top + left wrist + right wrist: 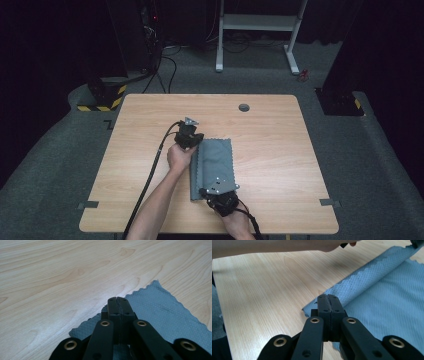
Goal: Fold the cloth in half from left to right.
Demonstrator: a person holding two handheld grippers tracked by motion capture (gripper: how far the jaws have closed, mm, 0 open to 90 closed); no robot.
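Dark curtains and grey carpet surround a light wooden table (150,120) with a small round cable hole (244,107) near its far edge. On the table, a little left of centre, lies a grey-blue cloth (215,165) with zigzag edges, folded lengthwise into a narrow strip that runs from the middle of the table towards the near edge. The left claw (196,142) sits at the strip's far left corner; in the left gripper view its jaws are pressed together over a corner of the cloth. The right claw (206,192) sits at the near left corner, its jaws likewise closed on the cloth's edge, where a folded layer curls over. Both forearms reach in from the near side
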